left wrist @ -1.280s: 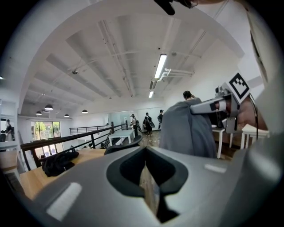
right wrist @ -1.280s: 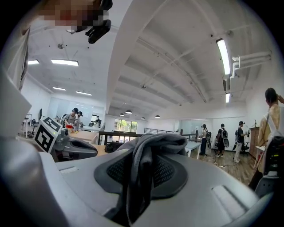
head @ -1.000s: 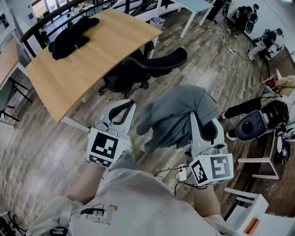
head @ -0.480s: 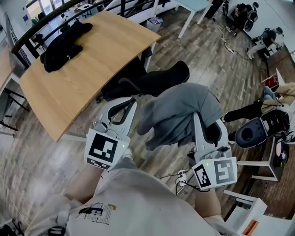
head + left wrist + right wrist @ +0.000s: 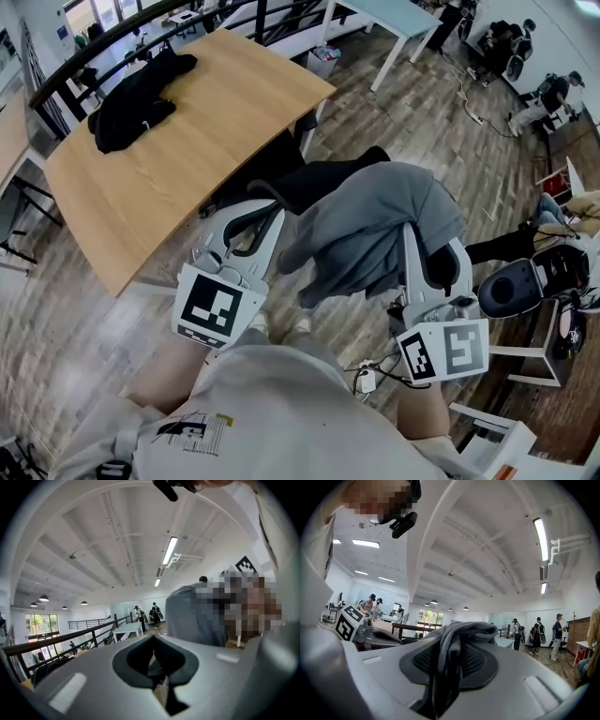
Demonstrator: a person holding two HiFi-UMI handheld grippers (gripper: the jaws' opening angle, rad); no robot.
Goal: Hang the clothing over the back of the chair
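A grey garment [image 5: 375, 220] hangs bunched from my right gripper [image 5: 410, 232], which is shut on a fold of it; in the right gripper view the cloth [image 5: 454, 634] is pinched between the dark pads. Just beyond and partly under the garment stands a black office chair [image 5: 323, 176], its back facing me. My left gripper [image 5: 272, 210] is level with the garment's left edge, jaws together, and the left gripper view shows nothing between its pads [image 5: 161, 667]. The garment [image 5: 192, 613] shows there off to the right.
A wooden table [image 5: 216, 122] stands behind the chair, with a black garment [image 5: 136, 89] lying on its far end. A second black chair [image 5: 511, 281] and white furniture [image 5: 525, 352] are at the right. A black railing [image 5: 112, 37] runs behind the table.
Both grippers have moved forward and slightly up with the grey garment. The black chair now lies right against and partly beneath the hanging cloth.
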